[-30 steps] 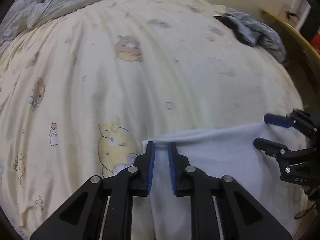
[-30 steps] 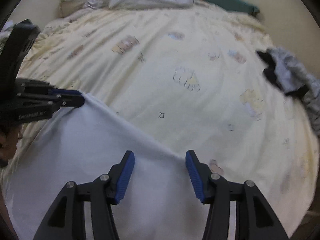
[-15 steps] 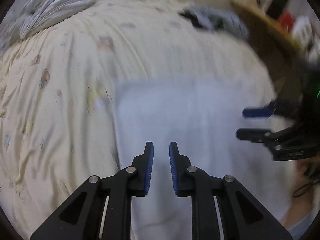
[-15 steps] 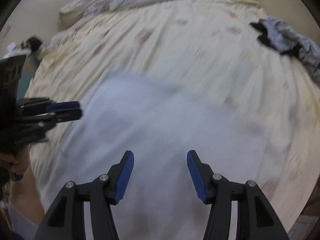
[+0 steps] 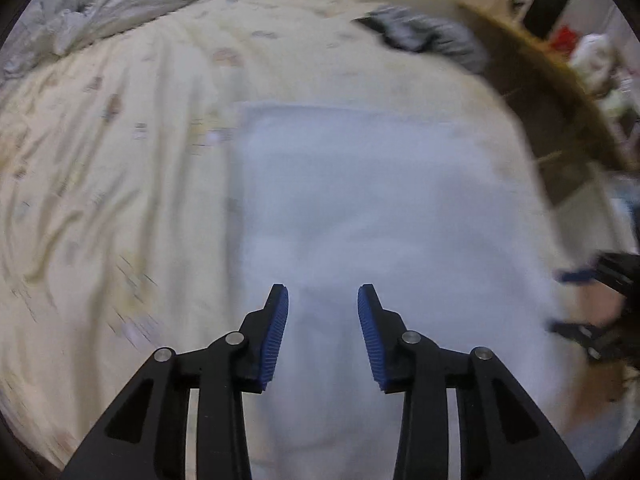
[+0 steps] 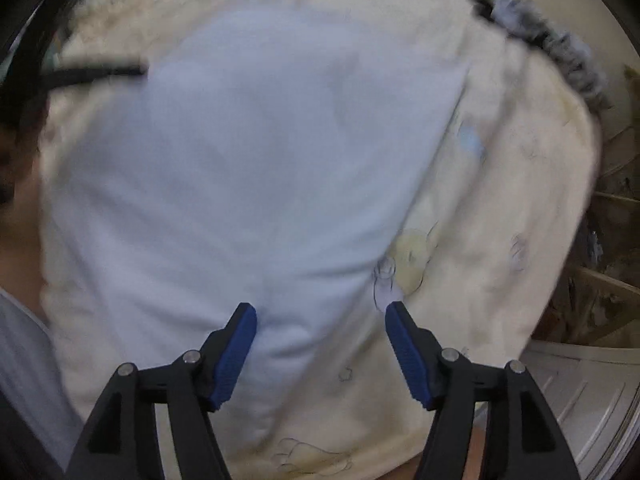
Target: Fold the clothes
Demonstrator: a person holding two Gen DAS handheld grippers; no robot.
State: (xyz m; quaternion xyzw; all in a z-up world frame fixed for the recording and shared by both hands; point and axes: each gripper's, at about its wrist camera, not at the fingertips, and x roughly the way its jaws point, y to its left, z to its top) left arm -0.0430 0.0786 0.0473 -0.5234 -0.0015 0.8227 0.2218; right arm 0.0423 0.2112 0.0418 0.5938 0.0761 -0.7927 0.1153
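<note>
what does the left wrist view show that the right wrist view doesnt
Only the left wrist view: the crumpled grey blanket at the far end of the bed and the left gripper with both pads visible, jaws opening, nothing between them.
Only the right wrist view: the right gripper, jaws opening and empty.
Both: the white garment lying flat on the yellow sheet, and a dark grey garment.

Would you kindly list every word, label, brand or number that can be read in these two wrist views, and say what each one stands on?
No text can be read in either view.
The bedsheet carries only cartoon drawings, blurred, with no lettering that shows.
The white garment is plain.
The other hand-held gripper at the right edge of the left wrist view is too blurred to show any marking.
</note>
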